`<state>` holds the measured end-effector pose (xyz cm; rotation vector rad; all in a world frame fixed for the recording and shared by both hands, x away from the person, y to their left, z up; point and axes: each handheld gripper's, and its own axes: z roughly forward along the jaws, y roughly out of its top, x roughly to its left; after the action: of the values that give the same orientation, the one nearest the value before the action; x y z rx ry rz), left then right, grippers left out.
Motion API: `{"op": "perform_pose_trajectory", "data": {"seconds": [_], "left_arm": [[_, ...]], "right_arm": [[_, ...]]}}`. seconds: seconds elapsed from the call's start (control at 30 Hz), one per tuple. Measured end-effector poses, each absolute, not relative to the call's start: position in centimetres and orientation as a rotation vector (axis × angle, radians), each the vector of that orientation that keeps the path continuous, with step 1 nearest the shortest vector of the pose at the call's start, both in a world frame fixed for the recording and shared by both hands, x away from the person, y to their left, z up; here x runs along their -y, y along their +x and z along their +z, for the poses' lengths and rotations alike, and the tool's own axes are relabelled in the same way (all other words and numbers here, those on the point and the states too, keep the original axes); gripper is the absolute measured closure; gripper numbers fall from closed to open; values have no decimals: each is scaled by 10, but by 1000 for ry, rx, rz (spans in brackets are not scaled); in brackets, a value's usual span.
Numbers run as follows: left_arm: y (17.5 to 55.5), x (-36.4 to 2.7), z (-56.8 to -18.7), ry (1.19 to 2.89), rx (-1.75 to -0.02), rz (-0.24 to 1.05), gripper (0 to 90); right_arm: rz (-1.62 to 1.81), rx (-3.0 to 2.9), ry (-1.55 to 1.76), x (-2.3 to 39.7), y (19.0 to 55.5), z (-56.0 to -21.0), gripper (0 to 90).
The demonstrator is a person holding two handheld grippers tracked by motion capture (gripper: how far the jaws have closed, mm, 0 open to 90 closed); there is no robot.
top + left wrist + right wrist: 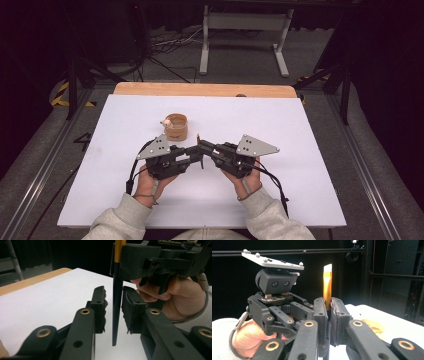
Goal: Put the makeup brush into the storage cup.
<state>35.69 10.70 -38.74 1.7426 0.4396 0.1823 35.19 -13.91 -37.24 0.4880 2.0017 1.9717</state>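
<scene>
At six o'clock on the white tabletop point(300, 195), the left gripper point(196, 156) has narrow-set jaws flanking, not yet pinching, the dark lower shaft of a slim upright brush with orange ferrule point(115, 302), clamped higher up by the right gripper point(328, 315) at three o'clock.

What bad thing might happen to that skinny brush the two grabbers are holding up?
1. The right gripper is shut on the brush near its gold band, while the left gripper has its jaws either side of the dark handle with a gap on at least one side. If the right one lets go too early, the brush might drop onto the white table.
2. If both grip and pull different ways, the thin handle might bend or snap.
</scene>
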Motion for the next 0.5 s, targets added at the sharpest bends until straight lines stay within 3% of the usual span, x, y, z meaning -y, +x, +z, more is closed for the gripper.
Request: {"op": "perform_pose_trajectory", "data": {"seconds": [0.17,0.5], "left_arm": [[355,-106,-387,1754,-431,205,815],[354,-106,-387,1762,-430,214,824]], "right_arm": [[1965,-2002,493,139,352,-373,838],[1955,-2007,488,139,352,-372,824]]}}
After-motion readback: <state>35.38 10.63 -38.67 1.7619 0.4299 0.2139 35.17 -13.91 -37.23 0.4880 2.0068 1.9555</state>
